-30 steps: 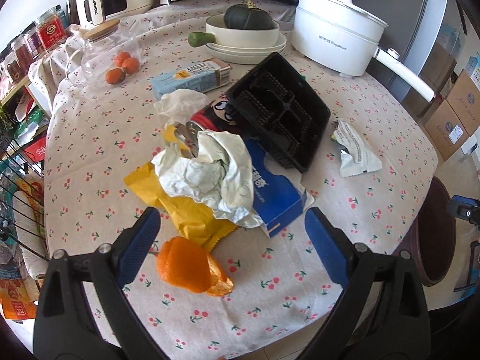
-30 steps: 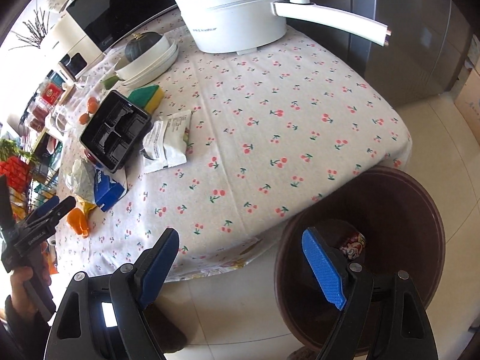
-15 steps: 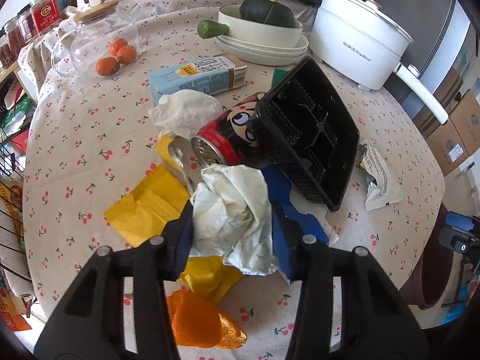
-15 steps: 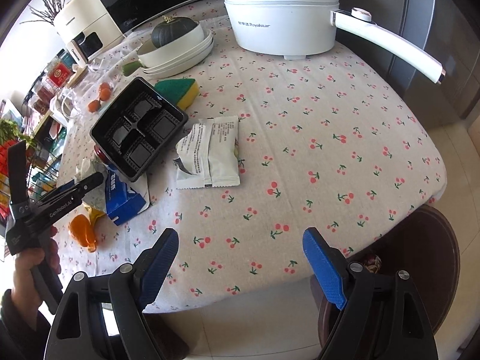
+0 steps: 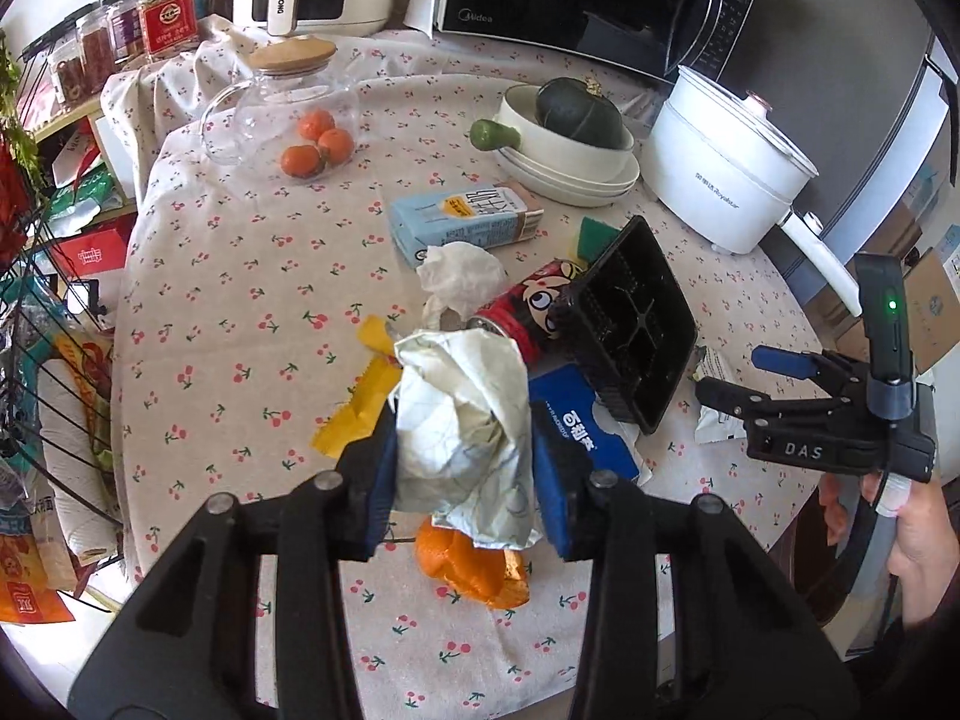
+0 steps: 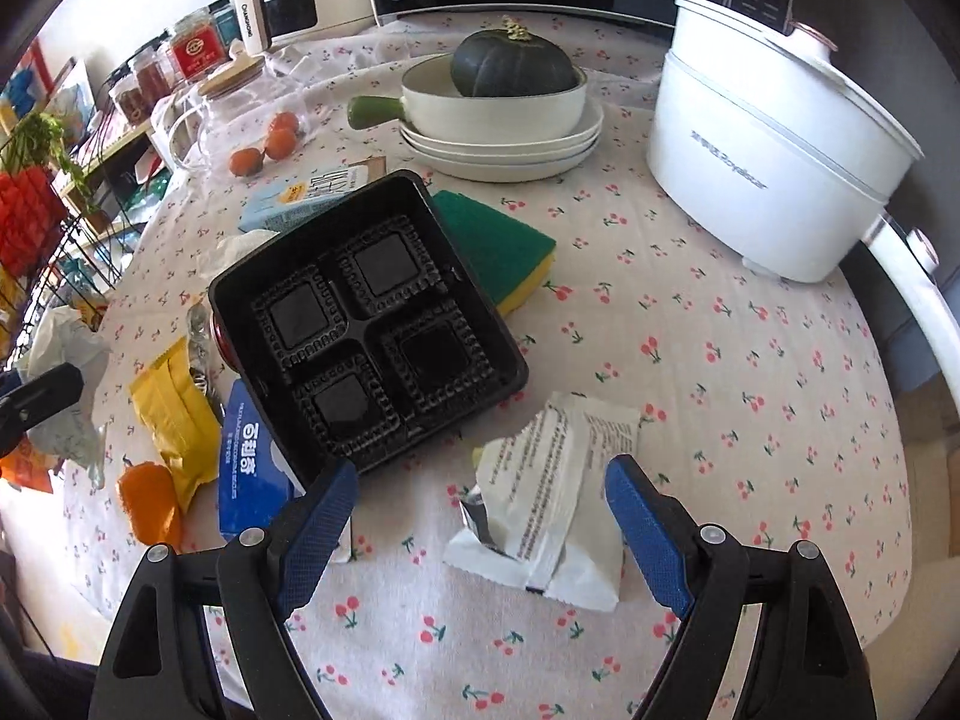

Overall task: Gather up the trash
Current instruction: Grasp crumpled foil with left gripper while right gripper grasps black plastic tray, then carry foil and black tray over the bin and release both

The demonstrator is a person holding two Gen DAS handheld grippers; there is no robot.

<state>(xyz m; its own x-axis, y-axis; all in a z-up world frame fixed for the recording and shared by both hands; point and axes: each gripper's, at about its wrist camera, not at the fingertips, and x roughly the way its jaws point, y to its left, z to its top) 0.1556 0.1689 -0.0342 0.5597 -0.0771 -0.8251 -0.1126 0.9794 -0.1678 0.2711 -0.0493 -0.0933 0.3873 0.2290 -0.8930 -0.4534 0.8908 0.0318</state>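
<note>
My left gripper [image 5: 465, 480] is shut on a crumpled white paper wrapper [image 5: 462, 414] and holds it above the table. Below it lie an orange peel [image 5: 468, 564], a yellow wrapper [image 5: 360, 408], a blue carton [image 5: 585, 426], a red can [image 5: 528, 312] and a black plastic tray [image 5: 636, 330]. My right gripper [image 6: 483, 516] is open, just above a white foil packet [image 6: 552, 498] that lies between its fingers. The black tray [image 6: 366, 318] sits just beyond it.
A green-yellow sponge [image 6: 498, 246], a milk carton [image 5: 462, 222], a crumpled tissue [image 5: 462, 270], a white cooker [image 6: 774, 162], stacked plates with a squash [image 6: 504, 102] and a glass jar [image 5: 282, 102] stand on the cherry-print tablecloth. A wire rack [image 5: 42, 360] stands at the left.
My left gripper closed on the crumpled white wrapper and lifted it. My right gripper moved from over the brown bin to above the white packet on the table.
</note>
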